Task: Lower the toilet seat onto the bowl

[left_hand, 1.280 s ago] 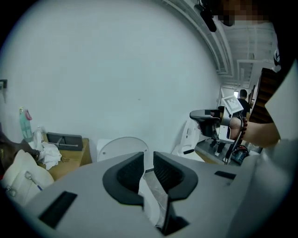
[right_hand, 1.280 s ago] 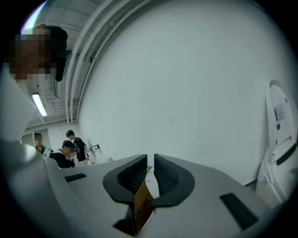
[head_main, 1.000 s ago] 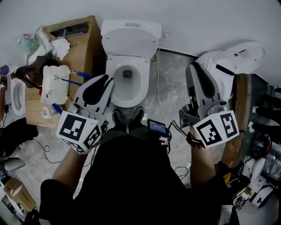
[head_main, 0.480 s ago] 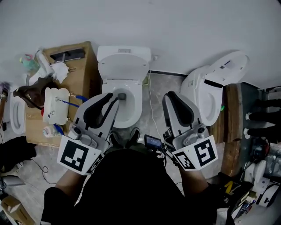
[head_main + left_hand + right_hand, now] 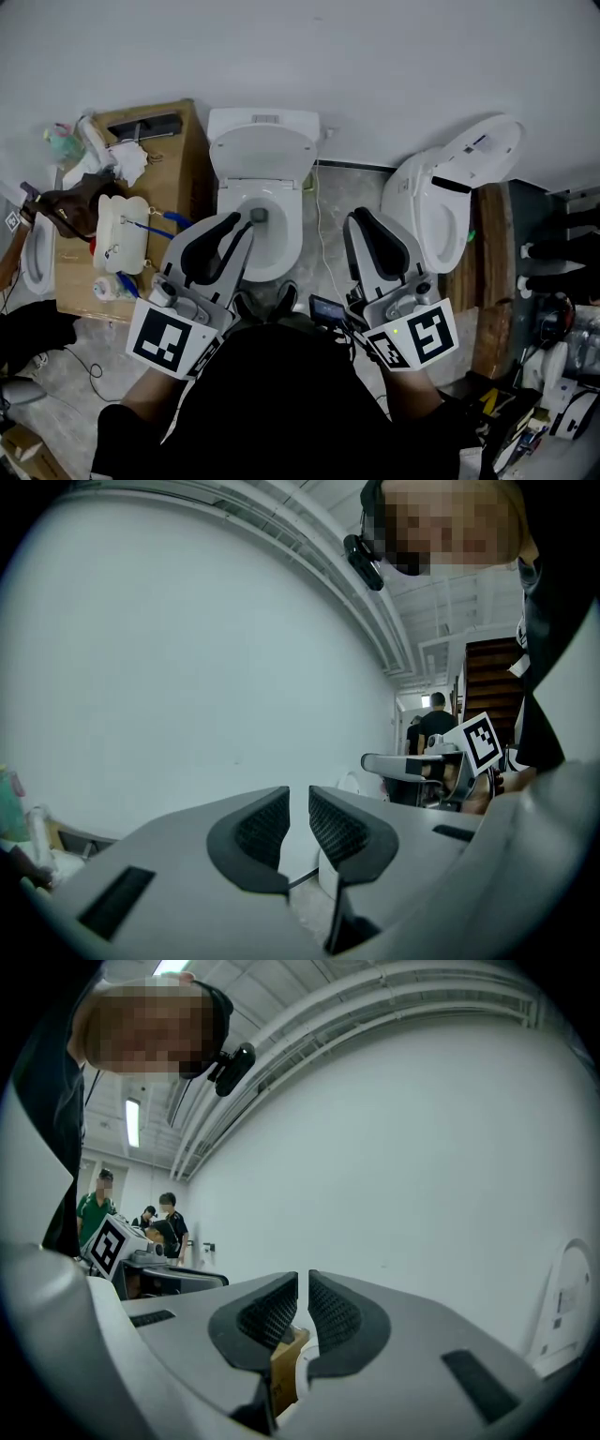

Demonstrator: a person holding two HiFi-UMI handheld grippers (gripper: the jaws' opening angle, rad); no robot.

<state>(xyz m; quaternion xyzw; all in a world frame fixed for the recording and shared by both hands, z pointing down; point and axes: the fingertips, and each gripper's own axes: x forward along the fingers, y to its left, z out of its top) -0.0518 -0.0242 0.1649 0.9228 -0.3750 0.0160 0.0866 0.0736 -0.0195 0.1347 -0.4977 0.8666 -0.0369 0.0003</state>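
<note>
Hovering low over a white ceramic toilet bowl (image 5: 281, 255), the left gripper (image 5: 234, 225) keeps its dark ribbed jaws a little apart with nothing between them, released and touching nothing. The right gripper (image 5: 362, 218) hangs beside it above the grey marbled floor (image 5: 326, 246), its jaws drawn almost together with only a slit left, clenched on nothing. The white oval toilet seat (image 5: 262, 154) stands raised against the tank, well clear of both grippers, and the bowl below lies uncovered. A brown cardboard box (image 5: 178, 141) sits just left of the toilet, and a second white toilet (image 5: 424, 204) with its lid up stands to the right.
</note>
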